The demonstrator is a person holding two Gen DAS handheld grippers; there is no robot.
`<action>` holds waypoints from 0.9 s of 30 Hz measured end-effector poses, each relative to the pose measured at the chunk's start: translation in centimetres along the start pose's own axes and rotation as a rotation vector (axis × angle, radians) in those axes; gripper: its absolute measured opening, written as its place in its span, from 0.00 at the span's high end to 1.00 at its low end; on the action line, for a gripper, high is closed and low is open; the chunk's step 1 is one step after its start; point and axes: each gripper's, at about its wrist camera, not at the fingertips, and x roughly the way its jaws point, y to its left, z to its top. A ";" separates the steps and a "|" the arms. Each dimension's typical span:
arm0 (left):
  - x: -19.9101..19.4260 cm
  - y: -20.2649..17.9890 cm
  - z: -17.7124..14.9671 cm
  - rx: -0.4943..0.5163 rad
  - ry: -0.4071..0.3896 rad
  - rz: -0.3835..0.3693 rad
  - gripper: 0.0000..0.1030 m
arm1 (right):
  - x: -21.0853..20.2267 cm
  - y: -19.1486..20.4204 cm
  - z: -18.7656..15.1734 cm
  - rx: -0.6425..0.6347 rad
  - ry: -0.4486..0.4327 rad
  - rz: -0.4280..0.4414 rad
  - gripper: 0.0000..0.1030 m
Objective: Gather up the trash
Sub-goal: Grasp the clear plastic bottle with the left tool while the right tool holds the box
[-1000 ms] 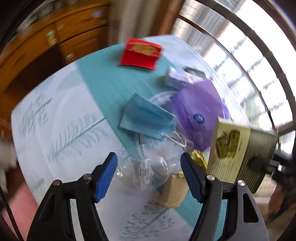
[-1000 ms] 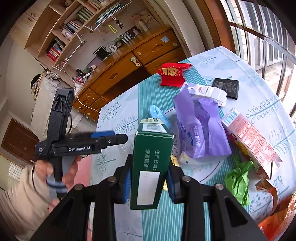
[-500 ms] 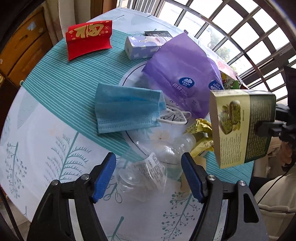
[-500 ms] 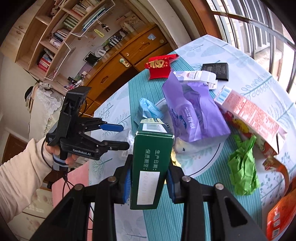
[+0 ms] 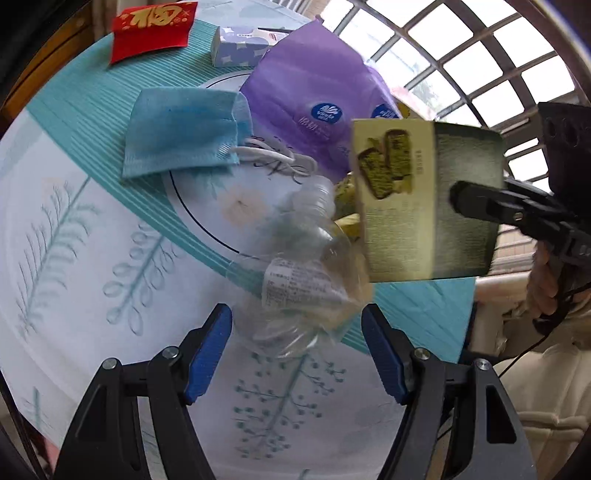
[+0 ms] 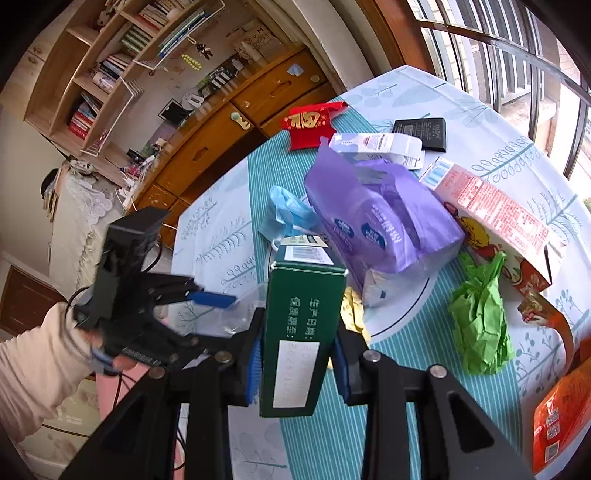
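Observation:
My right gripper [image 6: 299, 345] is shut on a green carton [image 6: 301, 325] and holds it above the table; the carton also shows in the left wrist view [image 5: 424, 199]. My left gripper [image 5: 297, 349] is open, its blue pads on either side of a crushed clear plastic bottle [image 5: 303, 273] that lies on the table. In the right wrist view the left gripper [image 6: 199, 295] is at the left, by the table's near edge. A blue face mask [image 5: 184, 129] and a purple tissue pack [image 5: 317, 99] lie beyond the bottle.
A red envelope [image 5: 153, 27], a small white-purple box [image 5: 240, 46], a pink-and-red carton [image 6: 495, 214], crumpled green paper [image 6: 480, 321], a black packet [image 6: 421, 133], yellow wrappers [image 6: 352, 310] and an orange bag [image 6: 561, 417] lie on the round table [image 5: 74, 258]. Window bars stand behind.
My left gripper has moved forward and down so the clear bottle now sits between its open pads. The right gripper still holds the green carton, which is nearer the bottle.

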 end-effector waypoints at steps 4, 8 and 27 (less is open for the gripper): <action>-0.7 1.1 -0.8 -0.095 -0.060 -0.034 0.32 | 0.3 0.4 -0.3 -0.028 -0.007 -0.021 0.69; -1.3 3.4 -0.1 -0.180 -0.095 -0.085 0.32 | 0.7 0.4 -0.4 -0.027 -0.007 -0.028 0.69; 0.8 -3.2 4.2 0.125 -0.038 0.124 0.30 | -0.5 0.6 -0.8 -0.042 -0.055 -0.053 0.69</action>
